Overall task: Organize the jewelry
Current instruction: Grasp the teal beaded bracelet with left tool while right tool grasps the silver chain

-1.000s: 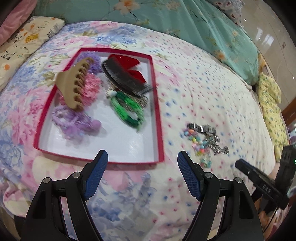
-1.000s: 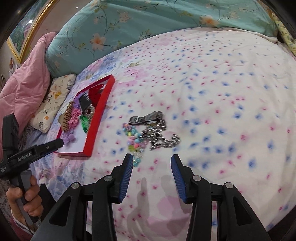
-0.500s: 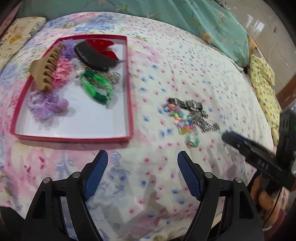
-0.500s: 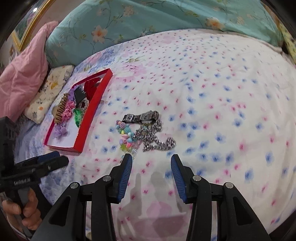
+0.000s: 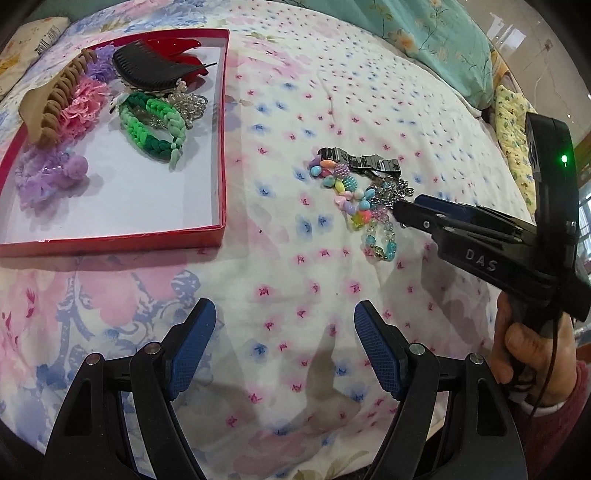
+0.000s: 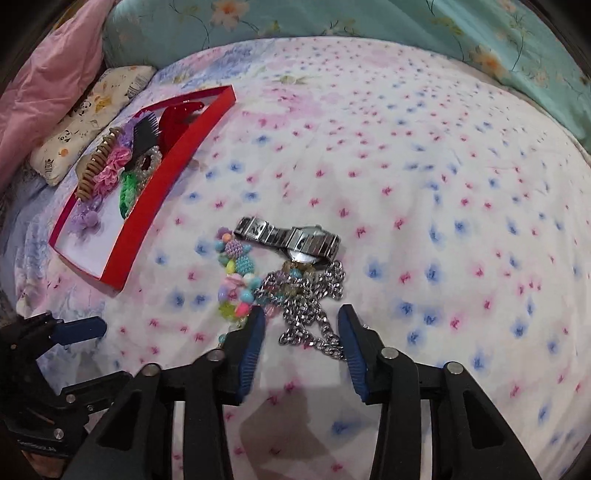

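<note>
A pile of jewelry lies on the floral bedspread: a silver watch (image 6: 295,238), a colourful bead bracelet (image 6: 236,280) and a silver chain (image 6: 310,314). The pile shows in the left wrist view too, with the bracelet (image 5: 351,195) and the watch (image 5: 362,162). My right gripper (image 6: 299,325) is open, its fingers straddling the chain's near end. In the left wrist view the right gripper (image 5: 406,212) reaches the pile from the right. My left gripper (image 5: 284,343) is open and empty over the bedspread, short of the red tray (image 5: 218,147).
The red tray (image 6: 155,192) holds a tan claw clip (image 5: 48,99), a black comb (image 5: 147,72), a green braided band (image 5: 155,125), pink and purple scrunchies (image 5: 44,173) and a red clip. A teal pillow (image 6: 332,14) and pink bedding (image 6: 44,66) lie behind.
My right gripper has moved forward and down onto the jewelry pile. My left gripper has moved right, away from the tray, and nearer the bed. Both stay open.
</note>
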Demonstrator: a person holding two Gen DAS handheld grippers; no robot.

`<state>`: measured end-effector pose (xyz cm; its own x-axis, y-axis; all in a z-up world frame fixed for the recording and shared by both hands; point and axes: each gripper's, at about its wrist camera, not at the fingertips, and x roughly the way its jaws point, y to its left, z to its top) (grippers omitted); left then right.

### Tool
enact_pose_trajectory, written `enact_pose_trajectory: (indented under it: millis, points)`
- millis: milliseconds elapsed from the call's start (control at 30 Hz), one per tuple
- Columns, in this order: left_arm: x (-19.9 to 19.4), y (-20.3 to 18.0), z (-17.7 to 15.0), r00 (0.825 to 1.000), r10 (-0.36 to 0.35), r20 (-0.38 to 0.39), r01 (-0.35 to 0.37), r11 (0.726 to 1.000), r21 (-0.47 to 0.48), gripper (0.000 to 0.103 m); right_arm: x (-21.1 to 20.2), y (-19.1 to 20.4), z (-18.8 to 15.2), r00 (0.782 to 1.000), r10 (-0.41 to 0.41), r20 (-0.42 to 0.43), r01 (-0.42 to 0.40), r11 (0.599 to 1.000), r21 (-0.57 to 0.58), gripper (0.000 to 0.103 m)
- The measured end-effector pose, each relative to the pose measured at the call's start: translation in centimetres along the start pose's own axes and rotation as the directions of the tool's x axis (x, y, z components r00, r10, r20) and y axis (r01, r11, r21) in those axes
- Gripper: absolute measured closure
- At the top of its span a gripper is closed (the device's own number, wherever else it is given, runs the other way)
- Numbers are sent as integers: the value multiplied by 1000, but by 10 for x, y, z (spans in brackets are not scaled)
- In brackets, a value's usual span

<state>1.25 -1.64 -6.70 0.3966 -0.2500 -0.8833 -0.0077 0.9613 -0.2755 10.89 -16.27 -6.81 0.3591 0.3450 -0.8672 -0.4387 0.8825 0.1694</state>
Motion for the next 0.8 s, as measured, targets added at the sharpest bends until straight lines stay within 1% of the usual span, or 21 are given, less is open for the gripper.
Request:
enact_pose_trajectory:
  millis: [33,67,100,167,267,333,500,567,600,633,667,700,733,800]
  points:
    - [2,-1,2,1000,-3,-4,3,1000,-1,25,1,2,-1,999,-33,1,33,999,-20,81]
    - [3,-2,3,1000,-7,-5,7,1000,0,25,0,1,-1,999,-51,9,51,998,-26,85]
    - [4,-4,6,1000,-11,-5,11,1000,6,25,-1,-3,0,999,-44,12,44,999,-9,95]
    - [7,-10,12,1000,-24,-9,24,999,21,25,-4,-17,0,1000,16,14,-17,998,64,96]
    - [15,-24,22,998,-53,-20,54,997,49,25,-18,-38,-3,994,91,56,-99,981,169,98]
    - [25,-36,30,997,-68,-33,70,994,78,25,-34,-50,-8,988,111,105,-131,967,217,98]
    - [49,-60,41,995,-80,-66,88,989,116,27,-69,-63,-11,974,111,199,-162,952,259,98]
    - [54,-66,43,995,-75,-60,83,988,132,35,-77,-68,-8,967,119,225,-179,947,267,98]
    - [55,-68,44,995,-88,-56,94,986,135,46,-81,-70,-8,964,121,236,-184,945,269,98]
    - [53,-68,45,990,-127,-58,134,982,133,67,-87,-71,-8,960,124,249,-192,944,269,98]
    - [53,-67,46,983,-171,-70,179,976,121,76,-89,-72,-6,958,129,257,-199,942,271,98]
    - [52,-68,47,984,-166,-65,173,977,121,85,-93,-73,-6,953,138,270,-213,937,275,98]
    - [51,-67,48,986,-154,-61,161,978,131,91,-96,-74,-6,948,147,281,-227,934,277,98]
    - [49,-68,48,989,-138,-54,144,980,136,91,-102,-74,-6,939,160,305,-248,929,275,98]
